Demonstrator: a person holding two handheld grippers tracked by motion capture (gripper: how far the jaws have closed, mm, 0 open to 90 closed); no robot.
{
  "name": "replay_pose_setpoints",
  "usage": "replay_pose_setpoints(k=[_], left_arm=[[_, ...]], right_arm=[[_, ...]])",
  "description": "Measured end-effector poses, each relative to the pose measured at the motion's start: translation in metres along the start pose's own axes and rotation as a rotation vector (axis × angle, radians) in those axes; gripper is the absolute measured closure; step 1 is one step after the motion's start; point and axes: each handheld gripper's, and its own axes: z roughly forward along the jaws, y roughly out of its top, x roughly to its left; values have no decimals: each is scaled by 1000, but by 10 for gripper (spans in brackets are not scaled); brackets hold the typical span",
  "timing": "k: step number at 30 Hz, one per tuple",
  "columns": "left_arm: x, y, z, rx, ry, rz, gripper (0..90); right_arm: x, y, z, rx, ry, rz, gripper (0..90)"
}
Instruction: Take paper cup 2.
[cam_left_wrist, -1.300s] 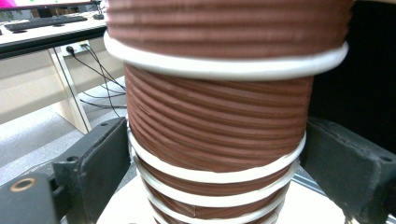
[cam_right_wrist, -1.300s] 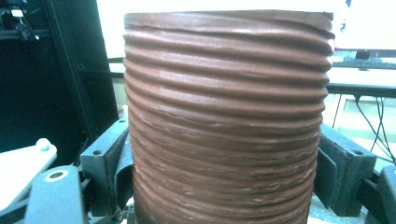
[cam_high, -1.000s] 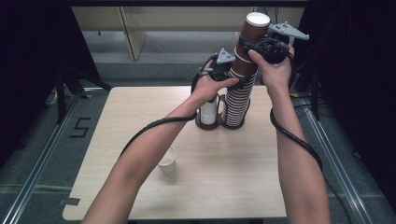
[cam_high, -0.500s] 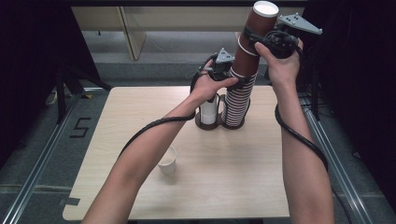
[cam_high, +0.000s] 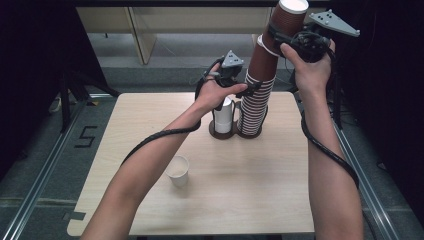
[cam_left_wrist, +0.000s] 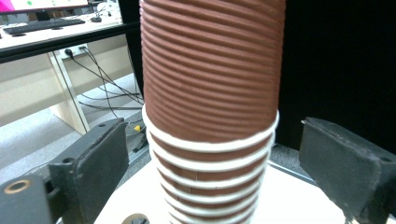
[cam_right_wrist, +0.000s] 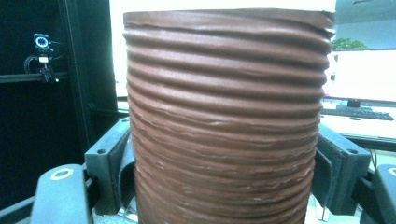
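Right claw (cam_high: 274, 36) pinches the ribbed brown cup (cam_high: 285, 25) at the very top of the tall cup stack (cam_high: 256, 100), its pads pressed into both sides of the ridged wall in the right gripper view. Compared with a second ago, that cup sits higher and leans further right, so it appears to be working loose from the nested cups below. Left claw (cam_high: 252, 89) brackets the stack lower down, jaws spread wide with a gap on each side in the left gripper view, steadying without squeezing. The stack stands at the back of the tabletop (cam_high: 280, 190), touching a holder with a white cup (cam_high: 223, 116) just beside it; a loose white cup (cam_high: 178, 171) stands well apart toward the front. Above the stack the air is open for lifting; the tabletop's far edge lies close behind.
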Motion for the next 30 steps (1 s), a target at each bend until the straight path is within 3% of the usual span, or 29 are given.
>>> replay_pose_setpoints(k=[6,11,15,25,26,27,30], left_arm=[[-1,-2,-25,-10,-13,-19,91],[-3,-7,-46,-8,0,-15,97],[-5,-14,-58,-10,3,-24,97],[-11,-32,-86,6,-4,-19,99],[-12,-33,-89,6,-5,-17,100],[-13,-34,-91,6,-7,-14,100],[-16,-38,-98,4,-14,-13,105]], right_arm=[[1,-7,-22,-7,7,1,222],[2,-14,-38,-8,16,-8,221],[6,-22,-48,-10,29,23,221],[17,-51,-67,30,53,0,220],[17,-54,-69,30,54,-18,220],[19,-57,-71,38,61,-3,220],[21,-66,-76,49,49,-33,220]])
